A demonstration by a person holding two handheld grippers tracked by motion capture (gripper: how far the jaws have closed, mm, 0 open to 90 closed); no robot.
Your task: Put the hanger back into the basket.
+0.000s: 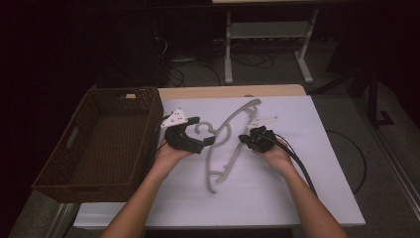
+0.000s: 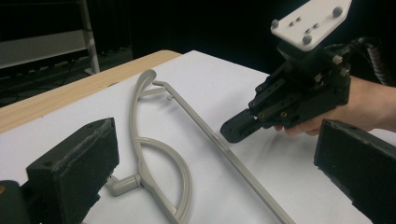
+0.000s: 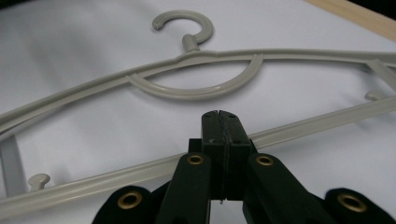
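Observation:
A grey plastic hanger point(image 1: 233, 156) lies flat on the white sheet point(image 1: 297, 173), its hook point(image 1: 202, 128) pointing left. My left gripper point(image 1: 202, 131) is open, and its jaws stand on either side of the hook. From the left gripper view its pads point(image 2: 79, 158) are wide apart, with the hanger point(image 2: 187, 177) between them. My right gripper point(image 1: 241, 139) is shut, its tip touching the hanger's straight bottom bar point(image 2: 201, 121). In the right gripper view the jaws point(image 3: 219, 116) are pressed together over the bar point(image 3: 303, 128), with the hook point(image 3: 187, 23) beyond.
An empty brown wicker basket point(image 1: 153, 119) stands at the table's left, close to my left hand. The wooden table edge point(image 1: 223, 91) runs along the back. White desk legs point(image 1: 229, 49) and cables stand on the dark floor behind.

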